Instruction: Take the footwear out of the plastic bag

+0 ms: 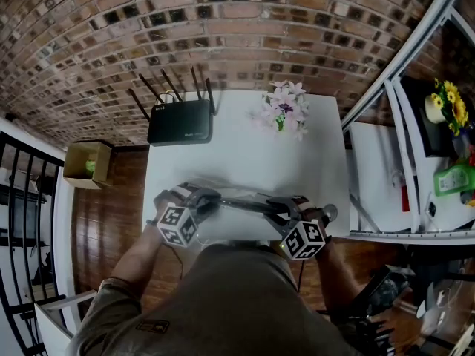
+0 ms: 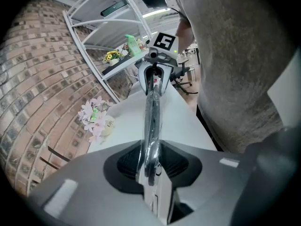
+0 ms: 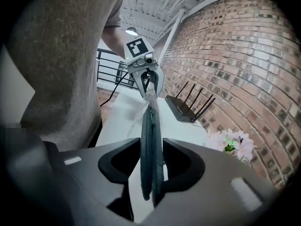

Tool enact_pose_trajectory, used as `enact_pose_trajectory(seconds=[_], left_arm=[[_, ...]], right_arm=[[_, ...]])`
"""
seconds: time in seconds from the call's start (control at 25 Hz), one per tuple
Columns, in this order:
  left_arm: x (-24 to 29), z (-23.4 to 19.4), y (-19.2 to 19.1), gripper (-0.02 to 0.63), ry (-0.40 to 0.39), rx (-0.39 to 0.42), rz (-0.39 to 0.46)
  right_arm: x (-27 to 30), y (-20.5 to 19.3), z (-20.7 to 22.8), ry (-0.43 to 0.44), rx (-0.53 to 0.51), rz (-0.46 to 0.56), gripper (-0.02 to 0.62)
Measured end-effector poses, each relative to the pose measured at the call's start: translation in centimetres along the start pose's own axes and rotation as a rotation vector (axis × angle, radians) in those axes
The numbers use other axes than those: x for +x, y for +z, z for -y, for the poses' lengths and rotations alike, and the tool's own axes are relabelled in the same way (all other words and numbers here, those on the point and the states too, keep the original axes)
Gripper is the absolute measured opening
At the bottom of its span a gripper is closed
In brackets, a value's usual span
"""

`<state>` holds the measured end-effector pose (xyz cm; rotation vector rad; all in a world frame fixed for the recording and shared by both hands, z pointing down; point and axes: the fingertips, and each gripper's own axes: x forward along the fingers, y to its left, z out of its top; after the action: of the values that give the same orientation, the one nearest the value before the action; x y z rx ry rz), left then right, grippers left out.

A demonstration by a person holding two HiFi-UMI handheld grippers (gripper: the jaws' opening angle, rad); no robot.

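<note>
Plastic bag (image 2: 151,121) with dark footwear (image 3: 150,131) inside spans between left gripper (image 2: 149,167) and right gripper (image 3: 151,173), each pinched tight on one end, over the white table (image 1: 237,154); router (image 1: 180,122) and flowers (image 1: 284,110) stand well behind

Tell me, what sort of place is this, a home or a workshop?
Probably a small indoor workroom or lab corner rather than a plain home: a brick wall, a white table carrying a router and flowers, and metal shelving stocked with supplies on the right.
</note>
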<state>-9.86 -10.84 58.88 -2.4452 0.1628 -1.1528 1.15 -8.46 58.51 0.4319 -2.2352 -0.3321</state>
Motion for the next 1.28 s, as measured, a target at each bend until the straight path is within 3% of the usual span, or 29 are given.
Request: enact_pose_trajectory(seconds=[0.24,0.36,0.76,1.28], left_arm=[[0.5,0.7,0.9,0.094,-0.022,0.024,0.012],[0.7,1.0,1.0,0.094,-0.034,0.034,0.004],[0.5,0.6,-0.4,0.092,-0.009,-0.024,0.000],[0.0,-0.9,-2.7,0.003,0.076,-0.073,-0.040]], right_arm=[[2.2,-0.5,-1.1,0.058,-0.025,-0.068,0.213],[3.2,-1.0,-1.7,0.075,-0.040,-0.096,0.174],[1.6,-1.1,-1.0,0.023,-0.017,-0.073,0.145],[-1.7,-3.6,0.4,-0.071,0.084,-0.071,0.138]])
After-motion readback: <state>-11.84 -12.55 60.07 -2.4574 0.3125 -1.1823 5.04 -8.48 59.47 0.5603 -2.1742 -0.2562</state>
